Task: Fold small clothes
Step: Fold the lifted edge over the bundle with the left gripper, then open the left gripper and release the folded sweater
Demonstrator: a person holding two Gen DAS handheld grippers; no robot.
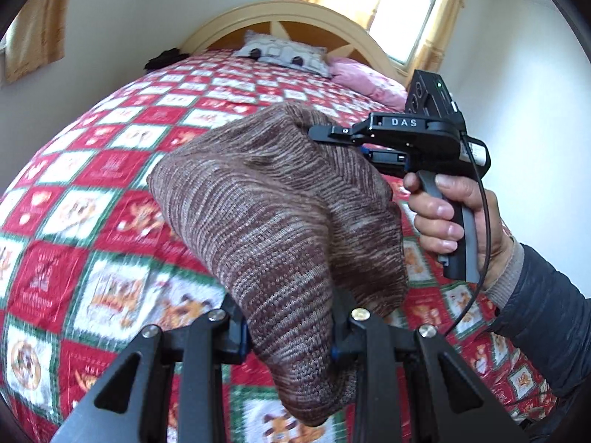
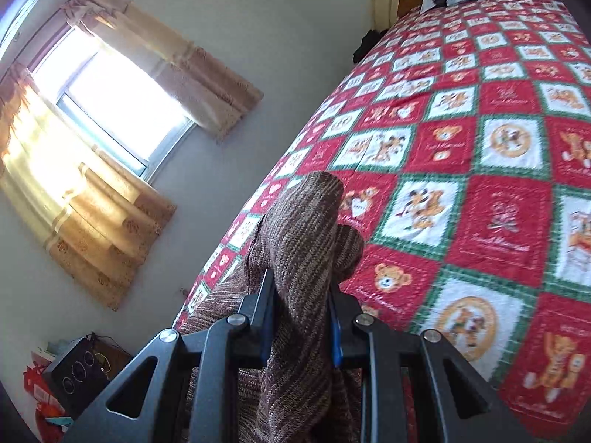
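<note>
Closest to the lens in the left wrist view, the left gripper (image 1: 291, 336) has its fingers clamped on one end of a brown knitted garment (image 1: 273, 214), the fabric bunched thick between them. From there the knit runs up and away to the right gripper (image 1: 332, 140), whose fingers are likewise pinched on the far end; a hand (image 1: 450, 221) in a dark sleeve holds that tool's grip. So the garment hangs in the air between the two tools, its long axis stretched from one to the other, above the patchwork bedspread (image 1: 92, 192) and not visibly touching it. In the right wrist view the right gripper (image 2: 301, 317) has the same knit wedged between its fingers. Judging by this, the coming move is laying the piece flat on the bed, and both ends are equally in hand
</note>
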